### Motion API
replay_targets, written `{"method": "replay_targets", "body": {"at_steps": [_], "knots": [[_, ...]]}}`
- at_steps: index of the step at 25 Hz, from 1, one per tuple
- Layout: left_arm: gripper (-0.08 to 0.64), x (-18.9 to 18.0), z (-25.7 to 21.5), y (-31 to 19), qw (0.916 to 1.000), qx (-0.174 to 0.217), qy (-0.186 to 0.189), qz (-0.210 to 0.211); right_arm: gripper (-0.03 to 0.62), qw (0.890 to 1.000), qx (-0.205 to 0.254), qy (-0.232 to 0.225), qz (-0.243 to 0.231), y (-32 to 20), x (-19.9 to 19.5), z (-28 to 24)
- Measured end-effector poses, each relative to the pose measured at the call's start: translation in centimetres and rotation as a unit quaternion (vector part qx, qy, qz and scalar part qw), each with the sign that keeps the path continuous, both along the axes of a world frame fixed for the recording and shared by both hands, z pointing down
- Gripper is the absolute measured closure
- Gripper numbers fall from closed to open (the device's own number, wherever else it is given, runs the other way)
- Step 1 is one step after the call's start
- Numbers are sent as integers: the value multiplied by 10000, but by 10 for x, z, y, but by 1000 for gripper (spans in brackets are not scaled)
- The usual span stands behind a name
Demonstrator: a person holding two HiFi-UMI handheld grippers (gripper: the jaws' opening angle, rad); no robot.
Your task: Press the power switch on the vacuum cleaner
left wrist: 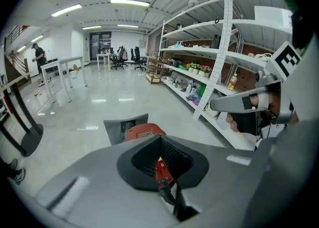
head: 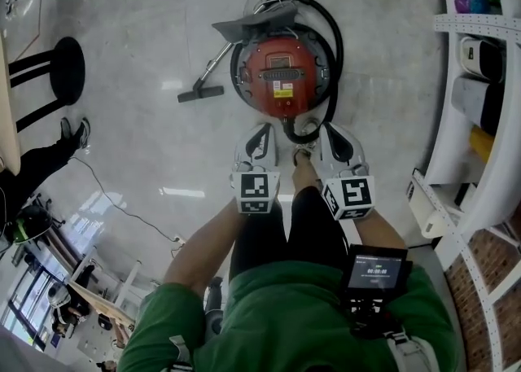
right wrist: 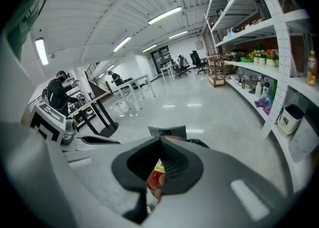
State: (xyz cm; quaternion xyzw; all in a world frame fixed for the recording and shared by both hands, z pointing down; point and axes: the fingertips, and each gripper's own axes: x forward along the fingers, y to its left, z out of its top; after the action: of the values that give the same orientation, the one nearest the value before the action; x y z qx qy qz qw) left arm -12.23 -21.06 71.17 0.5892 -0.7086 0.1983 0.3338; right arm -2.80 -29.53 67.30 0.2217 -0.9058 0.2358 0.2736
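Left tongs were closed, tips meeting, with nothing gripped. Only the pad hollow stayed open, and the red vacuum cleaner showed through it. Right tongs were the same: tips together, empty, red body visible through the hollow.

In the head view both tongs were held side by side, left and right, pointing at the vacuum cleaner and just short of its near edge, not touching it. It sat on the glossy floor straight ahead of the person. The black hose looped round its right side. The floor nozzle lay to its left on the wand. A yellow label sat on the near side of the body; I couldn't pick out the power switch.

White shelving ran along the right, and a black stool stood well off to the left.
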Motion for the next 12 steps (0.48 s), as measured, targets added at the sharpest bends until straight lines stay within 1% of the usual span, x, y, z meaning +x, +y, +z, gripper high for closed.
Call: {"method": "replay_targets", "body": {"at_steps": [8, 12], "knots": [[552, -4, 56, -8, 9997, -236, 41, -26, 592, 9997, -149, 77, -158, 3, -2, 49], [552, -2, 83, -11, 9993, -362, 54, 34, 592, 9995, -250, 144, -113, 1, 1, 69]]}}
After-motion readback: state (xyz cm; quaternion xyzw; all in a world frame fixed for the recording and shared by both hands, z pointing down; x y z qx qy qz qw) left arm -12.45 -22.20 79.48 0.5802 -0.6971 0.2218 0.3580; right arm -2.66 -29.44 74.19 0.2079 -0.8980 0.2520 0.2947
